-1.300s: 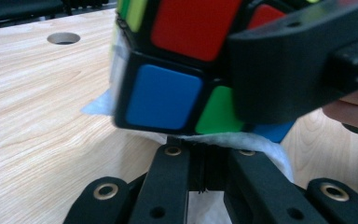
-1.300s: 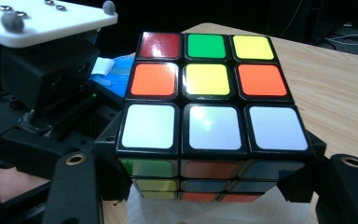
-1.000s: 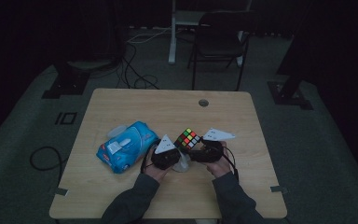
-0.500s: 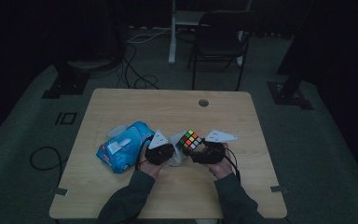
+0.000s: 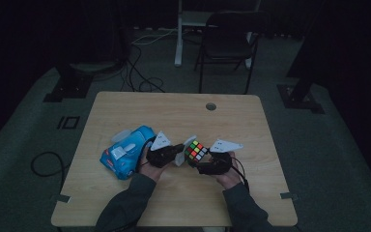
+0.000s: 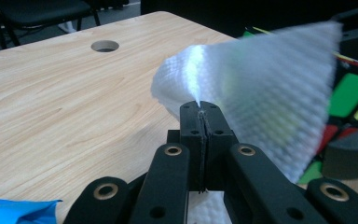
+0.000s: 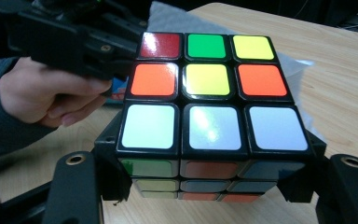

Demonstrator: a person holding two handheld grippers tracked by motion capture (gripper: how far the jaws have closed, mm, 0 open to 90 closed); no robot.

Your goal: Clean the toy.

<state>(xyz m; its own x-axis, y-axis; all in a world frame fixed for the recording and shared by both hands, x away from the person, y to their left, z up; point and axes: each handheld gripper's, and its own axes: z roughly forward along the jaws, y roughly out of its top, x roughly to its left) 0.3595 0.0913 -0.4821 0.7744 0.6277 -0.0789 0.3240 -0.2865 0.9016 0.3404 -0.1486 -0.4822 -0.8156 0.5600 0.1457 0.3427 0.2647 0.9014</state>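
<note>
A scrambled Rubik's cube [image 5: 195, 151] [image 7: 209, 107] is held above the wooden table [image 5: 174, 116], with my right gripper [image 5: 199, 159] [image 7: 209, 184] shut on its two sides. Its top face shows white, orange, yellow, red and green tiles. My left gripper [image 5: 178, 154] [image 6: 200, 111] is shut on a white textured wipe [image 6: 261, 88] [image 5: 182, 155], pinched at a fold. The wipe hangs just left of the cube and against its side [image 6: 349, 93]. In the right gripper view the wipe [image 7: 168, 21] shows behind the cube, beside the left hand [image 7: 37, 93].
A blue wipes pack [image 5: 125, 154] [image 6: 14, 210] lies on the table left of the left hand. A cable hole [image 5: 211, 106] [image 6: 105, 45] sits near the far edge. A dark chair [image 5: 227, 43] and floor cables stand beyond the table.
My left gripper has shifted a little away from the front edge and slightly left, carrying the wipe. The right gripper and the cube have stayed about where they were.
</note>
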